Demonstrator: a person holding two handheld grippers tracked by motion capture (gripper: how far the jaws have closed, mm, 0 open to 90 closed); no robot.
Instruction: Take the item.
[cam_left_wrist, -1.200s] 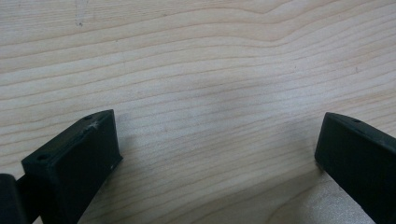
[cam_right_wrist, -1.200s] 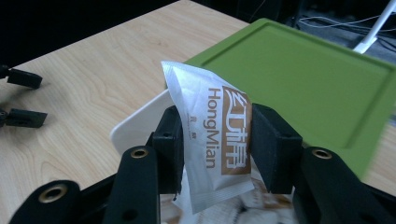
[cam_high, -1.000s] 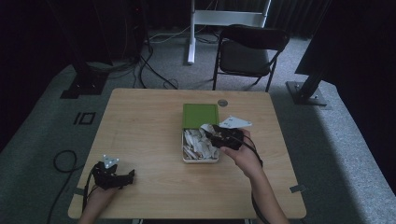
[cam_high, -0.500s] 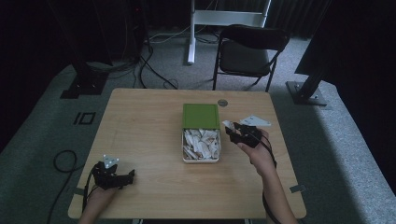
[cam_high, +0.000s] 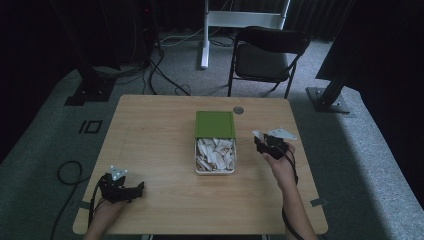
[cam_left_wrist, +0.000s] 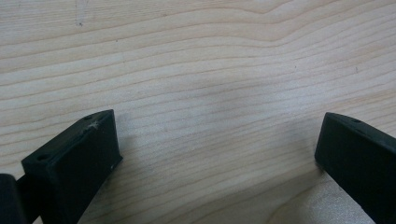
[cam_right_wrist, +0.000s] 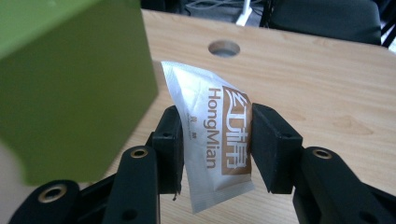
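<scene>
Right of the box (cam_high: 215, 150), we see the right gripper (cam_right_wrist: 215, 135) pinching a sachet (cam_right_wrist: 217, 140) between its jaws; thin foil could slip. Left gripper (cam_high: 120, 187) jaws spread, empty, on the desk (cam_high: 150, 130).

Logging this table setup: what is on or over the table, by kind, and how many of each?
Grippers: 2, left gripper and right gripper
Box of packets with green lid: 1
Packet held by the right gripper: 1
Total: 4

Green lid (cam_high: 214, 124), white brown-printed sachet (cam_right_wrist: 215, 140), pale-wood table (cam_high: 150, 130)
</scene>
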